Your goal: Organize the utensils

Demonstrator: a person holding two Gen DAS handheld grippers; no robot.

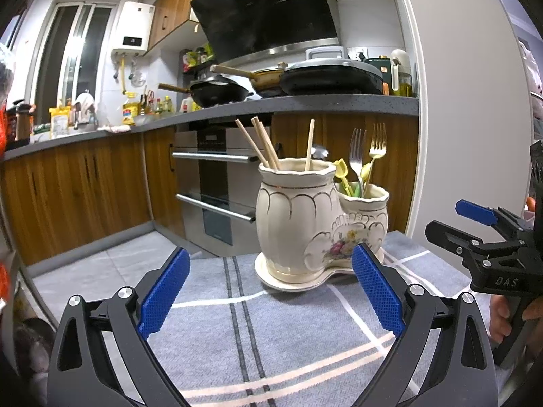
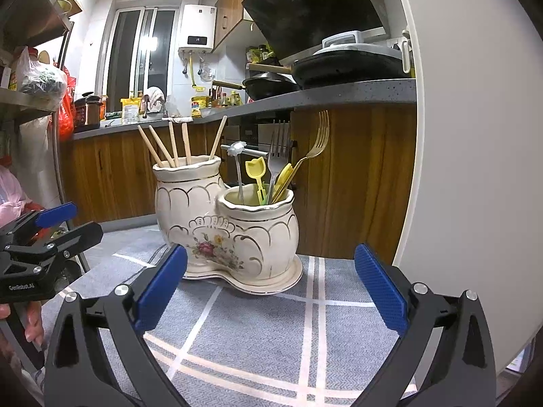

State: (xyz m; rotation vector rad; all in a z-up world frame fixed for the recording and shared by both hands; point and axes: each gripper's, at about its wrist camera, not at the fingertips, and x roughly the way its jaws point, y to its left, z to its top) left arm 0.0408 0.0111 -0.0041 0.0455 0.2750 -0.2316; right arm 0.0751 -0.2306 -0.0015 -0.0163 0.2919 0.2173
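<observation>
Standing in the holder (image 2: 224,234), chopsticks (image 2: 176,146) and forks (image 2: 278,156) hide their lower ends; one silver utensil (image 2: 237,151) is unclear. Left gripper (image 1: 268,291) and right gripper (image 2: 271,291) both gape, empty.

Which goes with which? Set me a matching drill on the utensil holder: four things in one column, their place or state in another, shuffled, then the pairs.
Things:
1. wooden chopsticks
2. gold fork
3. left gripper
4. grey checked cloth

Places or states:
A. open, holding nothing
B. standing in the taller pot
C. spread under the ceramic holder
D. leaning in the shorter pot beside the silver fork

Pairs: 1-B, 2-D, 3-A, 4-C
</observation>
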